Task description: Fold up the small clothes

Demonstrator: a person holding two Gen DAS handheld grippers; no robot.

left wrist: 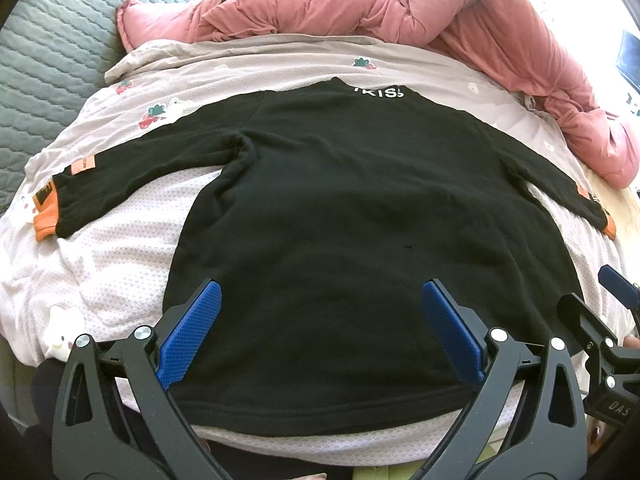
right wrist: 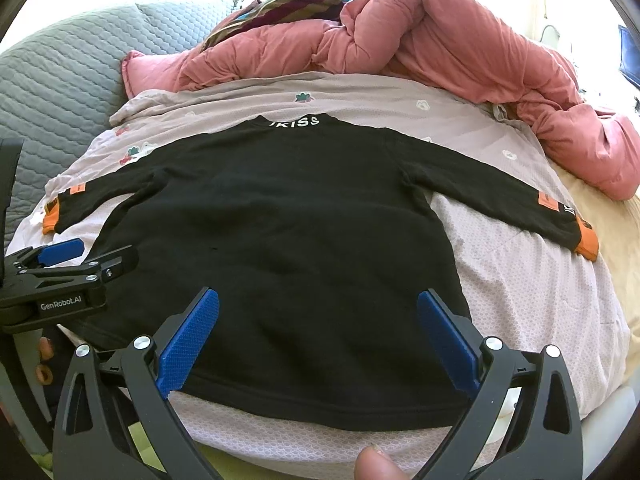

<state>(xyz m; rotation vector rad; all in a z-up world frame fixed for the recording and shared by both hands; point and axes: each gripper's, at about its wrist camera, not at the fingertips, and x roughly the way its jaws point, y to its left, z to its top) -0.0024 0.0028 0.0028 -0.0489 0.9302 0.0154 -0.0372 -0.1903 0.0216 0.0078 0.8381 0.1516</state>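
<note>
Black sweater (left wrist: 340, 208) lies flat, sleeves spread, on the pale bedsheet (left wrist: 120, 264); left gripper (left wrist: 320, 328) and right gripper (right wrist: 318, 334) hover over its hem, jaws wide and empty; fabric looks soft, light, limp, so best pinched at cuff or hem corners.

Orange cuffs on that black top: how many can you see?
2. The left cuff lies at the sleeve end toward the grey quilt; the right cuff lies at the other sleeve end, below the pink duvet. Neither looks hidden.
</note>
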